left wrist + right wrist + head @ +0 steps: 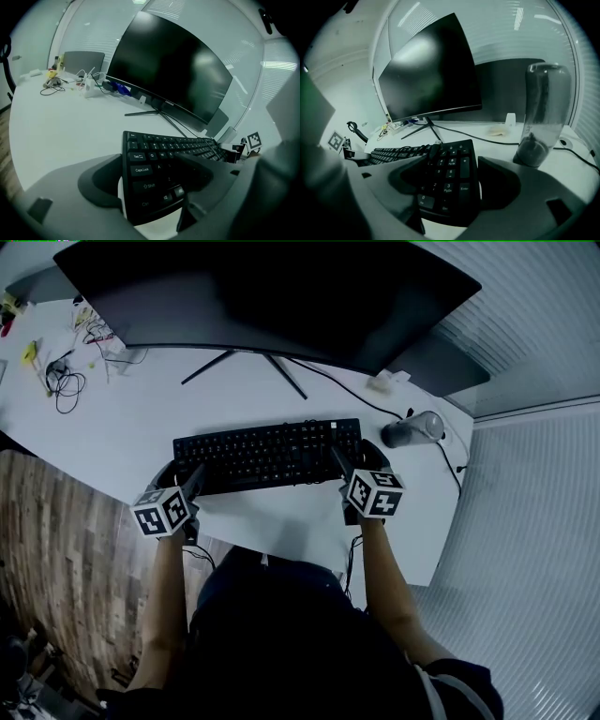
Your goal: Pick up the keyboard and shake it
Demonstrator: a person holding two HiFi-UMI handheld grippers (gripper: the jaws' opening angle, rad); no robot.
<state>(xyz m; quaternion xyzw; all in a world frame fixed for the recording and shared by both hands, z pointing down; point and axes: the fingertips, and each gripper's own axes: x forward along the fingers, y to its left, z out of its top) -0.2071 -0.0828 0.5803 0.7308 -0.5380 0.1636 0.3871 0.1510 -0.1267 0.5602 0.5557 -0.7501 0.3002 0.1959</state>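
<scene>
Near the front edge of the desk (122, 427): the keyboard (267, 454) lies flat and square to me, both ends within reach.
Left end: my left gripper (195, 476) straddles it. One jaw sits outside the Tab and Caps Lock edge with a sliver of desk showing between, and the other hangs over the letter keys. The jaws are spread wide and pinch nothing.
Right end: my right gripper (349, 465) straddles the number pad, one jaw over the keys and the other just beside the outer edge. It is released too, with nothing clamped.
Step in hand: I judge I am seating both grippers before the squeeze, and the lift has not begun.
Closing: I want the pads to bear on the frame rather than on loose keycaps. Both sides should close together so the board does not skew.
Lifting: both ends should rise level, with a firm hold before any shake.
Cable end (434, 146): it lies across the keys by the number pad and I expect it to slide. I cannot tell whether it tethers the board.
Tumbler (543, 117): it stands just beyond the right jaw, so I keep the shake short and toward me.
Monitor (281, 296): its stand legs (248, 367) sit behind the board, so I avoid pushing forward.
</scene>
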